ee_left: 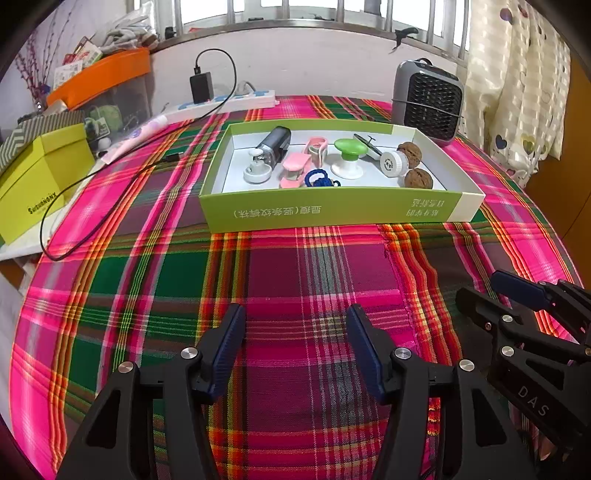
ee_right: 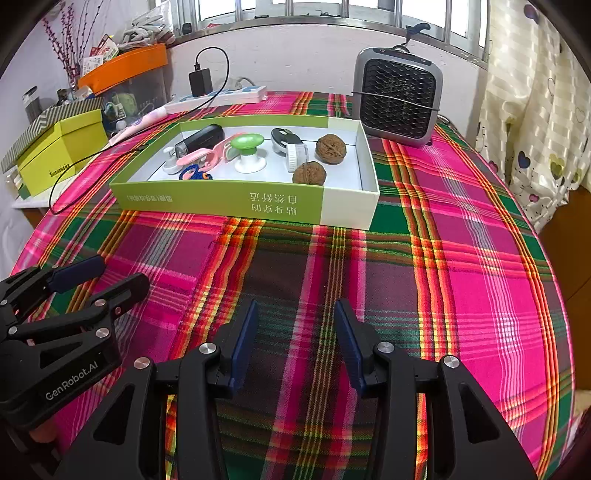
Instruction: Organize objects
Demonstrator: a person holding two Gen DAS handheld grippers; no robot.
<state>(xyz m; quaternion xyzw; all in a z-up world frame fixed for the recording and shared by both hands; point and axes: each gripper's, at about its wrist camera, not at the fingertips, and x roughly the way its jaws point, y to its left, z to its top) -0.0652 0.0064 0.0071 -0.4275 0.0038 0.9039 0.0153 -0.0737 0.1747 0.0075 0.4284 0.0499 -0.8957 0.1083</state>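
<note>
Box [ee_left: 332,212] of trinkets sits mid-table on the plaid cloth [ee_left: 295,266], heater [ee_left: 428,103] behind it; bare cloth lies between it and the left tongs [ee_left: 295,325] and right tongs [ee_right: 295,317], both apart and empty.

Cloth: we see a plaid tablecloth [ee_left: 295,266] in pink, green and orange covering the table.
Heater: a small grey fan heater [ee_right: 399,99] stands upright at the far right of the cloth.
Power strip: a white power strip [ee_left: 225,101] lies along the far wall; we note a black adapter [ee_left: 201,86] plugged into it.
Cable: a black cable [ee_left: 92,229] loops over the cloth's left part.
Boxes: a yellow-green box [ee_left: 40,177] sits off the left edge, with an orange-lidded bin [ee_left: 107,77] behind it.
Curtain: a cream patterned curtain [ee_right: 535,110] hangs at right.
Window: a barred window [ee_left: 314,11] spans the back.
</note>
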